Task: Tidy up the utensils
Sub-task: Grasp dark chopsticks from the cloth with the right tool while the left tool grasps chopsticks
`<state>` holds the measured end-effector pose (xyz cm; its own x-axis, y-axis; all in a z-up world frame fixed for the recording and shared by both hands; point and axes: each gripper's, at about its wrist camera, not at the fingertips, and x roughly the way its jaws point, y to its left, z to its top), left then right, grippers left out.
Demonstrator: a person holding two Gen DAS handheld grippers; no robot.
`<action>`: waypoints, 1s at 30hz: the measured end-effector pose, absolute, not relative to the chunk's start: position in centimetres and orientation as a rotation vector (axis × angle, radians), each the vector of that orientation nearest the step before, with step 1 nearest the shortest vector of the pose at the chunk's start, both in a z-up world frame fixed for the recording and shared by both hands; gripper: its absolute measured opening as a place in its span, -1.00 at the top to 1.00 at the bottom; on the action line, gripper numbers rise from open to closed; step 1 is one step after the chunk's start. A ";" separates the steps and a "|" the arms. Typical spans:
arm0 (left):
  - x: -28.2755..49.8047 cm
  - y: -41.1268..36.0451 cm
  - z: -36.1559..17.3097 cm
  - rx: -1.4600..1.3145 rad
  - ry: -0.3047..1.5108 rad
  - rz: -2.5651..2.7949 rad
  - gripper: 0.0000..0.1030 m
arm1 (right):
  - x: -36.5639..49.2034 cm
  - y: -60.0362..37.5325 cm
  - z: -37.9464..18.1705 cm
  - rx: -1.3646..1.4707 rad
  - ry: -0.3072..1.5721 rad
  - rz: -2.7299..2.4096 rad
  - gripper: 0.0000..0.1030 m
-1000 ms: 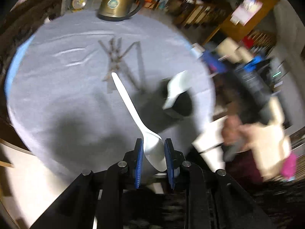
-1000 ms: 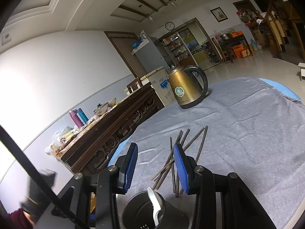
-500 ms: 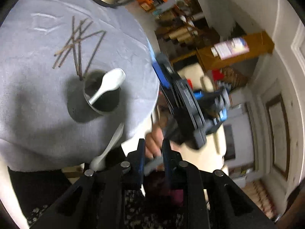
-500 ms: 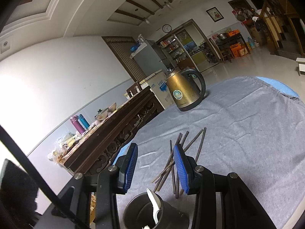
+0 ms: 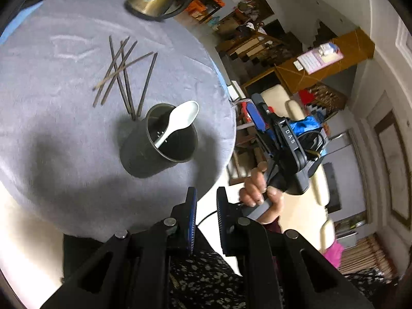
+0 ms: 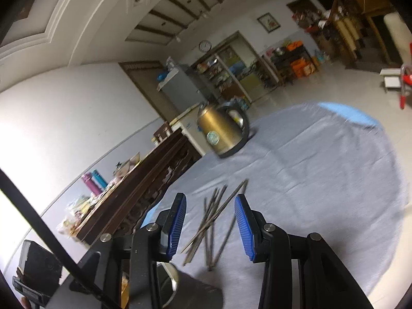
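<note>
A second earlier the left gripper (image 5: 206,203) had pinched a white spoon by its bowl; since then its jaws had been closing, and now they stood nearly together with nothing between them. The spoon (image 5: 177,123) stood handle-down in the dark metal cup (image 5: 157,152) on the grey tablecloth (image 5: 51,118), its bowl leaning over the rim. The right gripper (image 6: 209,221) was half open and empty, and had swung so the chopsticks (image 6: 213,219) lay loose ahead of its jaws, just beyond the cup. Only the left view showed the spoon, and a hand (image 5: 260,195) gripping the other tool, marked "DAS". Only the right view showed the wall clock (image 6: 205,45) and a sideboard (image 6: 144,180). The gold kettle (image 6: 221,131) bore a round label, too blurred to read.
</note>
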<state>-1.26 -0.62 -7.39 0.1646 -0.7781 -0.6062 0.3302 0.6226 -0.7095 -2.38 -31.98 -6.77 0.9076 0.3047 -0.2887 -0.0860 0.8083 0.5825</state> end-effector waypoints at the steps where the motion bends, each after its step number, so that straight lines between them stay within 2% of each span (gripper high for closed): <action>1: -1.3 -0.7 -7.2 -0.446 1.145 -0.830 0.74 | -2.6 -32.4 -6.8 0.596 0.383 0.199 0.19; 6: 0.4 0.3 -5.8 -0.295 1.060 -0.713 0.66 | -2.1 -33.7 -7.2 0.660 0.405 0.189 0.12; 9: 2.7 1.2 -5.7 -0.217 1.012 -0.609 0.48 | -1.5 -33.4 -7.2 0.642 0.431 0.193 -0.16; 12: 6.0 1.6 -6.6 -0.148 1.009 -0.538 0.43 | -0.2 -33.0 -7.6 0.616 0.483 0.206 -0.17; 21: 16.0 -0.9 -10.5 0.026 1.037 -0.488 0.41 | 11.2 -30.8 -10.7 0.517 0.777 0.253 -0.17; 23: 17.2 -1.3 -11.2 0.036 1.041 -0.489 0.41 | 14.6 -29.7 -11.4 0.466 0.841 0.247 -0.12; 26: 18.2 -1.7 -11.5 0.062 1.022 -0.476 0.40 | 18.7 -28.1 -12.4 0.399 0.908 0.226 0.09; 28: 19.1 -1.7 -11.8 0.080 1.019 -0.464 0.27 | 21.8 -27.2 -13.4 0.363 0.971 0.200 0.27; 30: 19.8 -2.0 -12.0 0.111 1.001 -0.449 0.19 | 23.9 -26.4 -14.4 0.348 1.021 0.186 0.29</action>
<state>19.81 -2.02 -11.97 0.4567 -0.3133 -0.8327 0.4135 0.9034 -0.1131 23.93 -26.44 -14.41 0.5128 0.3118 -0.7999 0.0099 0.9295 0.3687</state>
